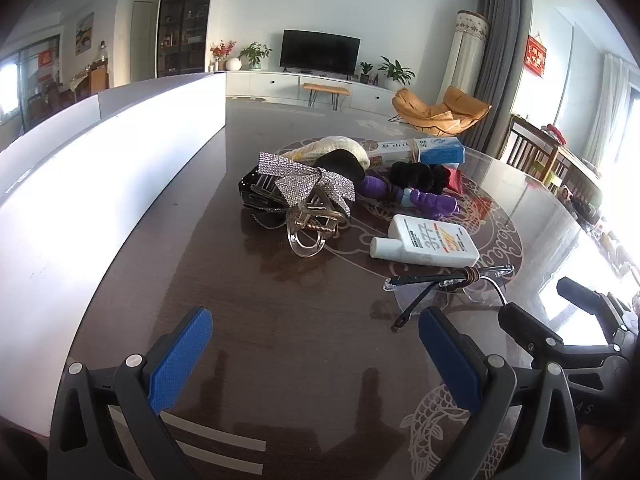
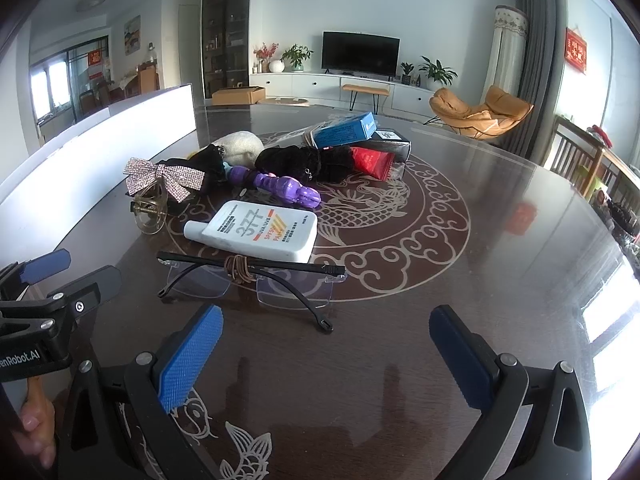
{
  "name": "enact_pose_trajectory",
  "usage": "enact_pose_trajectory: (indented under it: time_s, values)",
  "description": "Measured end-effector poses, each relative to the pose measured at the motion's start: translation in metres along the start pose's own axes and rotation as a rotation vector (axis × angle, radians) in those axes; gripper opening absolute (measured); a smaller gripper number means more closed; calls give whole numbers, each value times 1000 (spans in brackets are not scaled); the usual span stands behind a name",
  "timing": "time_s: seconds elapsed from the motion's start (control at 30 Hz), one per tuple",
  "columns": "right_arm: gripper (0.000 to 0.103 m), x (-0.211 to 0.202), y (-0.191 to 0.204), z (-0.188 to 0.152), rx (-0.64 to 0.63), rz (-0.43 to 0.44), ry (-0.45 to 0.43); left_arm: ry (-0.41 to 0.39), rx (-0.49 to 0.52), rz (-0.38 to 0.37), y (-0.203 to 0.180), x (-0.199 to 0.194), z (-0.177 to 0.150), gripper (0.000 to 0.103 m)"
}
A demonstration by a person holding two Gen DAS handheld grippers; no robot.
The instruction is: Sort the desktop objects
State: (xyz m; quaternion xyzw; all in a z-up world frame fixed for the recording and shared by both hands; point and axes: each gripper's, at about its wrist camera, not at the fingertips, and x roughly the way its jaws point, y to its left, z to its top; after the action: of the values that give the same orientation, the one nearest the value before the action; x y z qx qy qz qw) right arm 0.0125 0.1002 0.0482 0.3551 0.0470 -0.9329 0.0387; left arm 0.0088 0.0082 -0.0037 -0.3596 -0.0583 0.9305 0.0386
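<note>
We're holding the left gripper (image 1: 316, 344) and the right gripper (image 2: 326, 350) wide apart, both gripping nothing, hovering low over the dark table (image 2: 460, 280). Taking the white sunscreen bottle (image 2: 260, 230) as landmark: folded glasses (image 2: 256, 280) are lying just on our side of it, purple toy (image 2: 280, 188) just behind, clear hair claw (image 2: 150, 208) and rhinestone bow (image 2: 164, 178) to its left, black scrunchie (image 2: 296, 162), red packet (image 2: 372, 162) and blue box (image 2: 346, 128) further behind.
</note>
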Motion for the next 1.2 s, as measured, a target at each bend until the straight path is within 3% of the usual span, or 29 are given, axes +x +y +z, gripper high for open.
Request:
enact_pose_trajectory:
  time_s: [1.2]
  values:
    - [103,0,0,0,1,1,0,2,19,7,-3,0,-1,103]
